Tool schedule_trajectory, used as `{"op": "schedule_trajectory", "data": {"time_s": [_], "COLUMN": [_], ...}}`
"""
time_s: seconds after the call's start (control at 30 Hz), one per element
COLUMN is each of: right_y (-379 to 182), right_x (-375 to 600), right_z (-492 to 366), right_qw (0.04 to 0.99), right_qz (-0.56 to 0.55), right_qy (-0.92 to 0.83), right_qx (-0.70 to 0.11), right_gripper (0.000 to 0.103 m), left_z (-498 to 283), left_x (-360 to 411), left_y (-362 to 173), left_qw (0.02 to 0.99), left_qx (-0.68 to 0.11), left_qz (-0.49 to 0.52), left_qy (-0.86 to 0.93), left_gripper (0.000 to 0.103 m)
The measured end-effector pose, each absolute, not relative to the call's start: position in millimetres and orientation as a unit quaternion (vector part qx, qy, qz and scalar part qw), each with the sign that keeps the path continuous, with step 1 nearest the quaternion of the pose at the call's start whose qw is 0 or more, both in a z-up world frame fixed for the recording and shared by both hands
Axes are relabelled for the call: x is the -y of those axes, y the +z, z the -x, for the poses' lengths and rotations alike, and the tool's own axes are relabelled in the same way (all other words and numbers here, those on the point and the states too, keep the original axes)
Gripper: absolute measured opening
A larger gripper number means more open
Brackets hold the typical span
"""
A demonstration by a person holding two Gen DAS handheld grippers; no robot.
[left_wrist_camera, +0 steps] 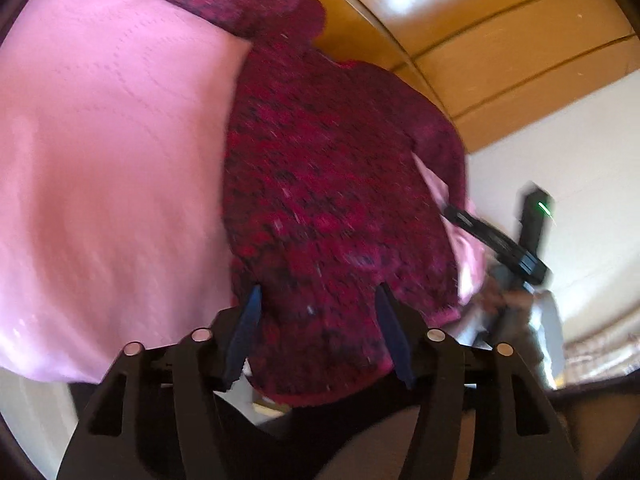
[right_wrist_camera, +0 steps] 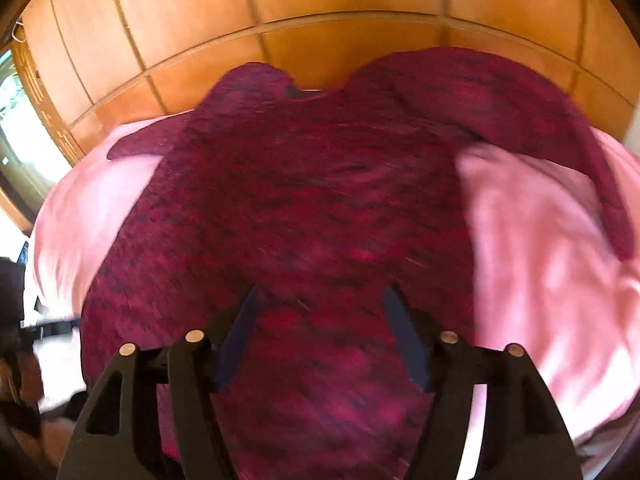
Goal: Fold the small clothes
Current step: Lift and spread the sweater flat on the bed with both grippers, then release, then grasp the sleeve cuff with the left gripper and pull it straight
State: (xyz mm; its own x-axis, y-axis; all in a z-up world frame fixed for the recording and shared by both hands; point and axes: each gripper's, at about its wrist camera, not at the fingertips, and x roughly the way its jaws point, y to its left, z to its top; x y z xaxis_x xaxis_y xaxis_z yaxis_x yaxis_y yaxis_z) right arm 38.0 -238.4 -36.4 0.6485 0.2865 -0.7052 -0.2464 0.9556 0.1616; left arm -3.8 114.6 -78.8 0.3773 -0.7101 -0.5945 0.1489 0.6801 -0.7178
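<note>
both wrist views: close, angled down (blurred); shared: sweater on bedspread

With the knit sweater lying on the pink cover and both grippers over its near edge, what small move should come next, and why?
Probably close the left gripper and right gripper on the sweater near its hem, ready to lift. Both stand open with knit fabric between the fingers, nothing pinched. The garment lies spread on the pink cover, one sleeve draped out to the side, so no fold looks started. Blur hides exact contact.
</note>
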Motion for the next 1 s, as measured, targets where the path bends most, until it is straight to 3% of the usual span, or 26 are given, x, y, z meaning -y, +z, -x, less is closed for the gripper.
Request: {"op": "schedule_trajectory", "data": {"time_s": [0.03,0.07,0.23,0.4,0.47,0.5,0.53,0.67,0.7,0.73,0.8,1.0], "right_y": [-38.7,-41.8,-46.1,-59.3,-66.0,-71.8,-75.4,-84.1,-83.7,-83.3,-80.9,-79.0], "right_x": [227.3,216.4,174.1,157.4,159.6,161.8,163.7,170.1,170.0,170.5,169.2,170.1], "right_z": [-48.1,-57.9,-89.7,-95.7,-102.6,-107.1,-109.3,-114.0,-115.8,-116.8,-117.7,-118.0], "right_qw": [0.907,0.907,0.909,0.921,0.923,0.923,0.923,0.926,0.925,0.925,0.924,0.927], "right_qz": [-0.024,-0.023,-0.014,0.013,0.013,0.009,0.005,-0.012,-0.014,-0.014,-0.008,-0.001], "right_qy": [0.15,0.152,0.166,0.127,0.111,0.106,0.106,0.115,0.116,0.117,0.114,0.107], "right_qx": [-0.392,-0.391,-0.381,-0.367,-0.367,-0.369,-0.369,-0.36,-0.361,-0.362,-0.364,-0.361], "right_gripper": [0.066,0.066,0.066,0.07,0.075,0.077,0.078,0.085,0.085,0.085,0.085,0.087], "left_z": [7.1,11.5,25.1,15.3,11.0,9.6,9.6,5.3,5.7,4.6,3.8,18.3], "left_x": [-115.2,-116.1,-130.3,-143.4,-146.1,-143.0,-142.9,-123.5,-118.9,-113.0,-106.7,-118.7], "left_y": [-77.7,-70.4,-26.0,-56.3,-72.8,-79.6,-82.5,-86.1,-85.6,-86.7,-87.5,-89.1], "left_qw": [0.778,0.785,0.827,0.817,0.796,0.784,0.781,0.766,0.767,0.771,0.783,0.795], "left_qx": [-0.483,-0.474,-0.424,-0.474,-0.488,-0.491,-0.49,-0.495,-0.497,-0.503,-0.516,-0.524], "left_qz": [0.285,0.275,0.231,0.238,0.28,0.297,0.303,0.3,0.289,0.268,0.22,0.187], "left_qy": [-0.284,-0.291,-0.287,-0.223,-0.224,-0.236,-0.24,-0.28,-0.285,-0.285,-0.269,-0.241], "left_gripper": [0.008,0.0,0.0,0.0,0.015,0.047,0.073,0.073,0.063,0.039,0.01,0.007]}}
